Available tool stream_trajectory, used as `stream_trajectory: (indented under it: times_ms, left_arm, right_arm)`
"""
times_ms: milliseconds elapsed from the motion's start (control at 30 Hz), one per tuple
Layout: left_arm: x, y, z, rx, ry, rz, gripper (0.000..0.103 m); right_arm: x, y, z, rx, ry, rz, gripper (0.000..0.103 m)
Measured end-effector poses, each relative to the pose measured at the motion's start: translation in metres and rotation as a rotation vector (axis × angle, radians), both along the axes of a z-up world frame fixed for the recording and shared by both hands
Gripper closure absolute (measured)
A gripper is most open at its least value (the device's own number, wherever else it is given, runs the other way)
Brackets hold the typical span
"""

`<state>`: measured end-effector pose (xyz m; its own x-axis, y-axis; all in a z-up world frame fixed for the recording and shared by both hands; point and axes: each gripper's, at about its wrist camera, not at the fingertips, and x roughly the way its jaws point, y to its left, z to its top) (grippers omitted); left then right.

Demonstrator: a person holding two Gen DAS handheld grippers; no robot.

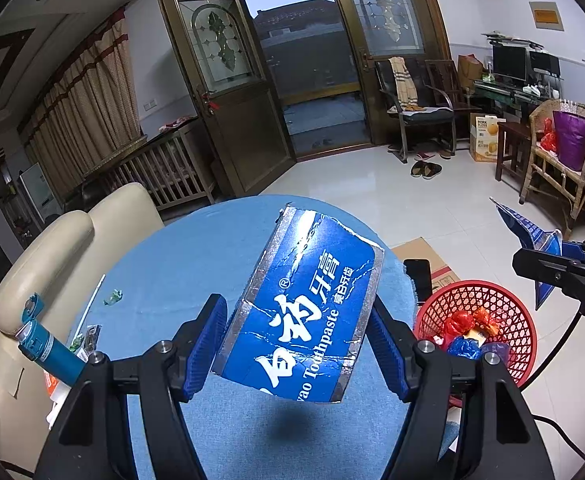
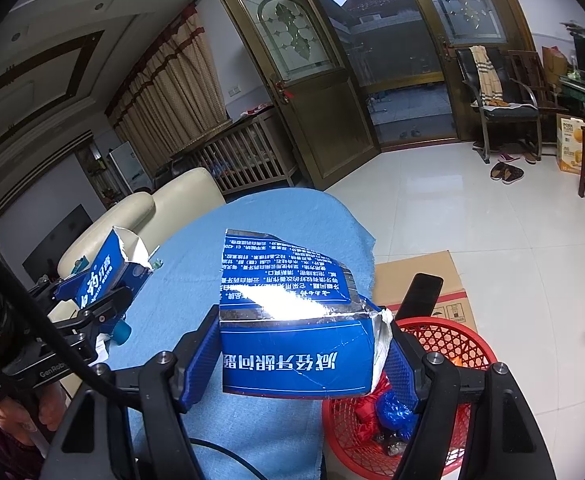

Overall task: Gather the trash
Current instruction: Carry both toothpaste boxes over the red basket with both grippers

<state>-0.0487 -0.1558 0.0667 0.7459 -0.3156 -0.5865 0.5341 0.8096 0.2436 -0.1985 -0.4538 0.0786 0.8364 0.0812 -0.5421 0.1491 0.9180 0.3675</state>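
Blue table [image 1: 196,248] not cleared: tube [image 1: 50,350], scraps [image 1: 113,297] left. Red basket [image 1: 520,312] beside it part-filled with wrappers. Left gripper [image 1: 298,344] clamps one toothpaste box piece [image 1: 304,304], right gripper [image 2: 300,354] the other box piece [image 2: 296,320]; neither binned.

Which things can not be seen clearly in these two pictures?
- Red basket contents: left wrist view, partly hidden by the gripper frame; right wrist view, by the box piece.
- Blue tube: left wrist view, lower end hidden behind the gripper.
- Small scraps on the blue cloth: too small to identify.
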Motion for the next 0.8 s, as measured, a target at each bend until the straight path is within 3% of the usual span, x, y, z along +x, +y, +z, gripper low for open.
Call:
stream_trajectory:
  times_ms: [800]
  left_arm:
    - [0.0045, -0.0090, 0.0002, 0.031, -0.004, -0.050, 0.032]
  right_arm:
    - [-0.0082, -0.0008, 0.0044, 0.019, 0.002, -0.031, 0.028]
